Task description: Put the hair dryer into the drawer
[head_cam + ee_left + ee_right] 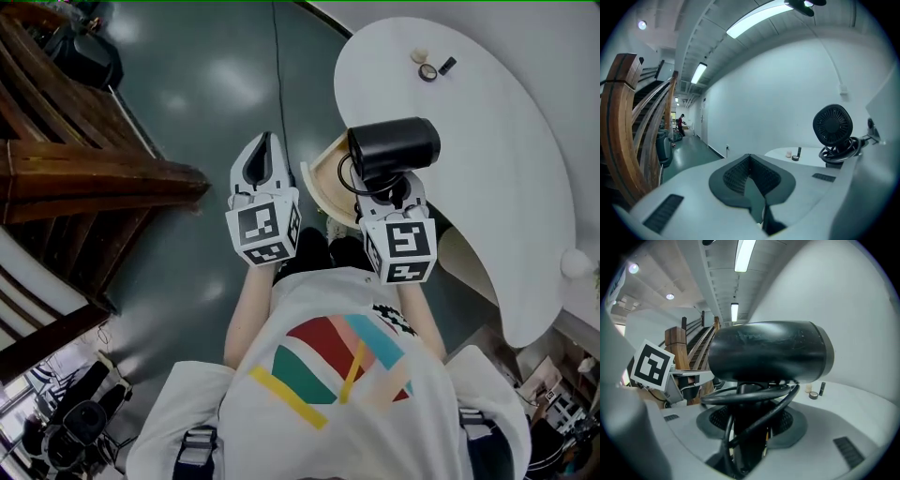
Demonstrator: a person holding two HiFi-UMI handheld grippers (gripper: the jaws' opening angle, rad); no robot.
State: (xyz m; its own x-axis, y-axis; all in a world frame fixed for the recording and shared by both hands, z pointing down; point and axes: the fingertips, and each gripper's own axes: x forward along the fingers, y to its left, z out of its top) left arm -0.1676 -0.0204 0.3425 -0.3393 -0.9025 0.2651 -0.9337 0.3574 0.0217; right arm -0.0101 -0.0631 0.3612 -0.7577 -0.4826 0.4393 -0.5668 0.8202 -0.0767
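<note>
The black hair dryer (394, 145) stands upright in my right gripper (389, 192), which is shut on its handle, with the black cord looped round the handle. In the right gripper view the dryer's barrel (768, 357) fills the middle and hides the fingertips (787, 420). The left gripper view shows its grille (833, 124) at the right. My left gripper (266, 141) is held level beside the right one, shut, with nothing in it (750, 159). A pale wooden curved drawer (326, 187) juts out from under the white table (487, 141), just beyond the dryer.
A tape ring (428, 72), a small black tube (447, 66) and a little beige pot (419, 55) lie on the far end of the table. A dark wooden stair railing (94, 178) stands at the left. Camera gear (75, 422) sits on the green floor behind me.
</note>
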